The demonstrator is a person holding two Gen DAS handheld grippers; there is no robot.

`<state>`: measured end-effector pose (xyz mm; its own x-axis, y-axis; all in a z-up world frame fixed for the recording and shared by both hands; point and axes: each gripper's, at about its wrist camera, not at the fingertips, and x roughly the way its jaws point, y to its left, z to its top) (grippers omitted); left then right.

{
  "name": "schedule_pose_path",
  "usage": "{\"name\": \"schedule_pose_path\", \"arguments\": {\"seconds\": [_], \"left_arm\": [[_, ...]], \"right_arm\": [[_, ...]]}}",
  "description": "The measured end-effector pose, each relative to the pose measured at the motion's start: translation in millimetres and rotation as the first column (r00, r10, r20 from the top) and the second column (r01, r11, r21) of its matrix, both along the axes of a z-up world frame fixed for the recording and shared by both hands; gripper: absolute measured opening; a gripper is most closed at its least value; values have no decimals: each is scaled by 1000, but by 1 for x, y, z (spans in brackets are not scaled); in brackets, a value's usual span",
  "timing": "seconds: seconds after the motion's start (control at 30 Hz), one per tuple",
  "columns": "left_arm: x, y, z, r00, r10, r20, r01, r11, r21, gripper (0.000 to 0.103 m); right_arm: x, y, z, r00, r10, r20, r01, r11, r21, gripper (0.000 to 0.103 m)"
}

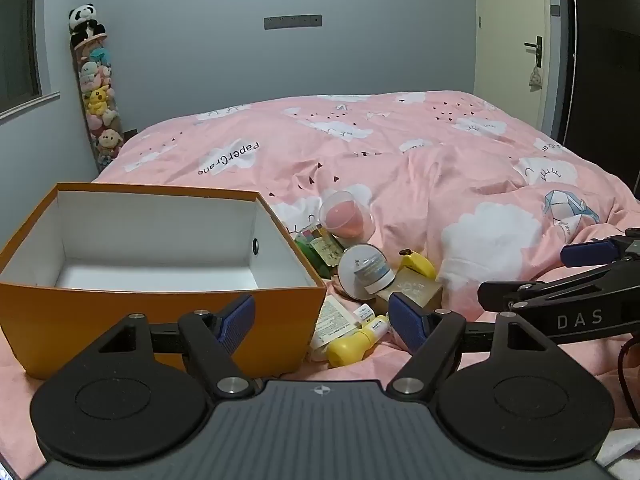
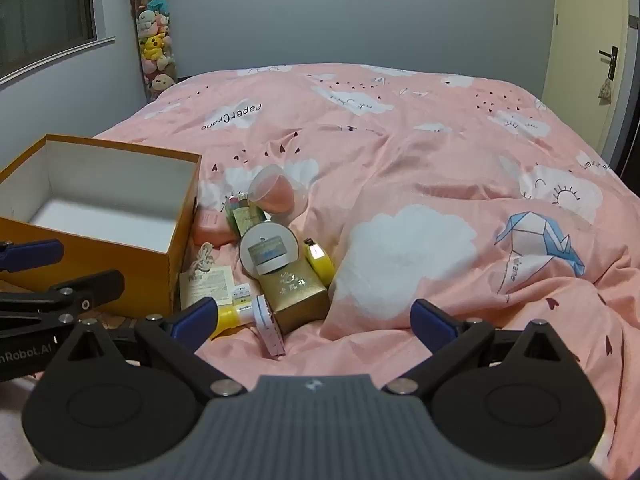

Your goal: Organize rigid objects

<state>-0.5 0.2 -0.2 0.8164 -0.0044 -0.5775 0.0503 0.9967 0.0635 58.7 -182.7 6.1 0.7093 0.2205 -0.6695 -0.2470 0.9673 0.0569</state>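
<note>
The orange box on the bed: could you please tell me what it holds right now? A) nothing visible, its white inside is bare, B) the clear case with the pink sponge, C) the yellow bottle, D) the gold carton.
A: the orange box shows only its bare white inside, while the yellow bottle, gold carton and clear case all lie on the pink duvet beside it.

We're in a home bedroom: a bed (image 1: 400,152) under pink cloud-print bedding, plush toys (image 1: 100,92) stacked in the corner, door (image 1: 516,40) beyond.
</note>
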Motion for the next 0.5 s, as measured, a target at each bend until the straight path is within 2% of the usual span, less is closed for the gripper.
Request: {"name": "schedule_pose_path", "arguments": {"seconds": [0.27, 0.3, 0.5], "left_arm": [[1, -1, 0, 1000, -16, -17, 16, 1000, 4, 89], [4, -2, -3, 1000, -17, -22, 17, 1000, 5, 89], [5, -2, -3, 999, -15, -29, 16, 1000, 5, 89]], "right_arm": [[0, -1, 5, 1000, -12, -1, 12, 1000, -13, 100], [1, 3, -4, 1000, -2, -16, 2, 1000, -7, 100], [2, 3, -6, 999, 3, -38, -3, 1000, -4, 100]]}}
